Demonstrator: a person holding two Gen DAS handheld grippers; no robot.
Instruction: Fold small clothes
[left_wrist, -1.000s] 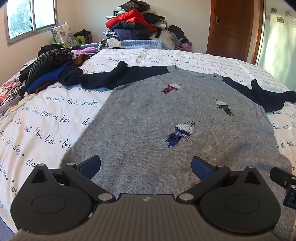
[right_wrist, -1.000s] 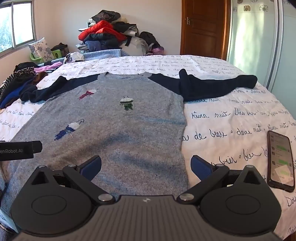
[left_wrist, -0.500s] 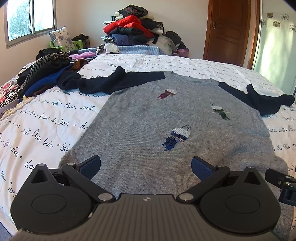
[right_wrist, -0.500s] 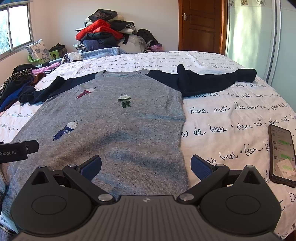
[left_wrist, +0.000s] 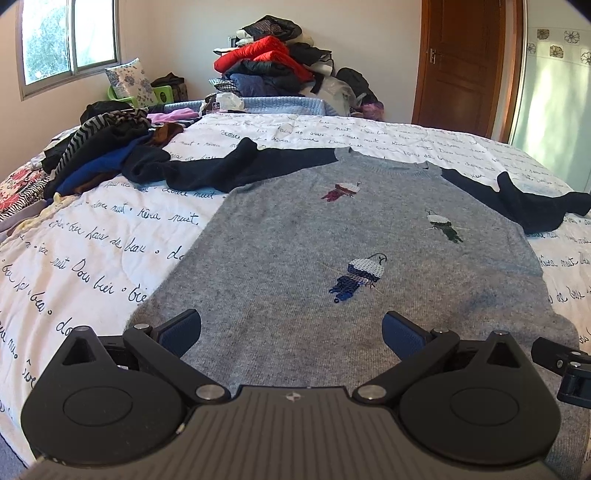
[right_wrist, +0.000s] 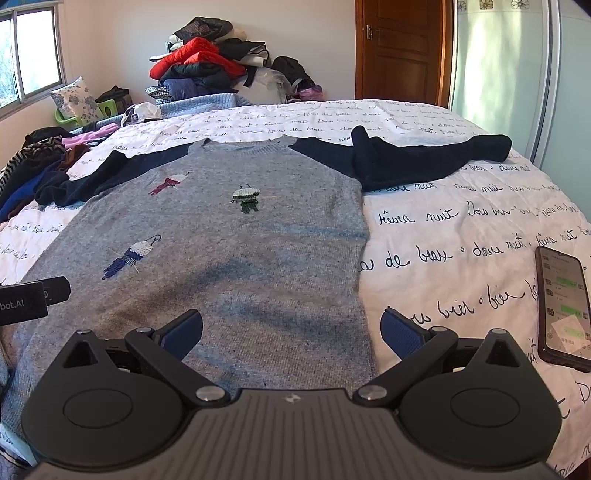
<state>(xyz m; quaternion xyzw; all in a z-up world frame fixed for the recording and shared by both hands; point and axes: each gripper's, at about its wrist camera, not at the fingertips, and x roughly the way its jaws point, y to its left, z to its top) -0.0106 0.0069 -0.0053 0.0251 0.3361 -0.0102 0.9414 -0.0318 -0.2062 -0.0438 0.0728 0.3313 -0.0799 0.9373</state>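
A small grey sweater with navy sleeves and embroidered birds lies flat, front up, on a white bedspread with black script; it also fills the right wrist view. My left gripper is open over the hem's left part. Over the hem's right corner my right gripper is open too, its right finger beyond the sweater's side edge. Nothing is held. Both sleeves are spread outwards, the left sleeve and the right sleeve. Part of the other gripper shows at each view's edge.
A smartphone with its screen lit lies on the bedspread to the right. Loose clothes are heaped along the bed's left side, and a big pile of jackets stands behind the bed. A wooden door is at the back.
Both grippers have tilted or lifted slightly, so the sweater sits lower in each view. The sweater has not moved and both grippers stay open.
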